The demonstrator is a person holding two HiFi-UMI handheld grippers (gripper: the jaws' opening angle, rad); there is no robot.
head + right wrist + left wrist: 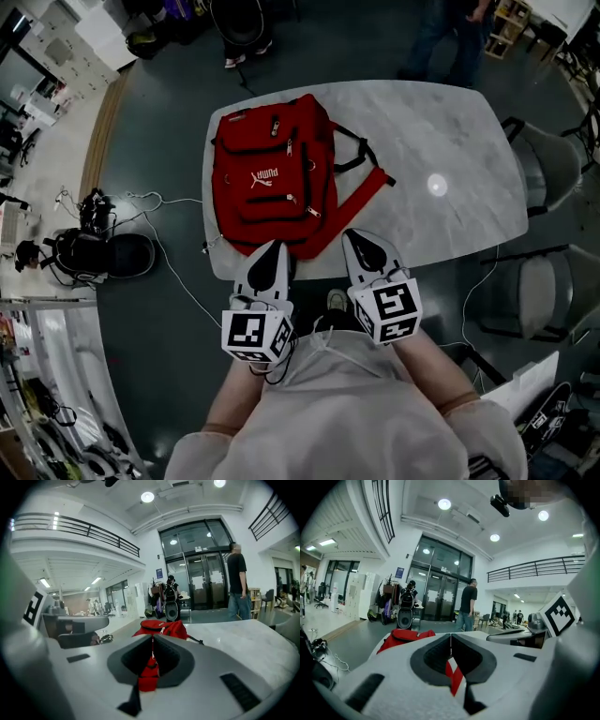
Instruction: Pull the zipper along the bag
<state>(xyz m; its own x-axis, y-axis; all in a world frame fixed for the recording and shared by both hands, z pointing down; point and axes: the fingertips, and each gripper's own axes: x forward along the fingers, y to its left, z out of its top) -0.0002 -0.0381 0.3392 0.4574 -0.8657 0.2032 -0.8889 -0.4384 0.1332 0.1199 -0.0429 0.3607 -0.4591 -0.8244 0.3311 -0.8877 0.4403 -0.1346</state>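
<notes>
Currently the red bag (272, 173) lies flat on the marble table (441, 141), front side up, with one strap (361, 202) trailing toward the near edge. Its pockets look zipped closed, so whatever is inside cannot be seen; a metal zipper pull (290, 148) rests on the front panel. The left gripper (275, 248) hovers over the bag's near end and the right gripper (356, 239) just beside the strap. Both have their jaws pressed together, tips meeting, grasping nothing.
</notes>
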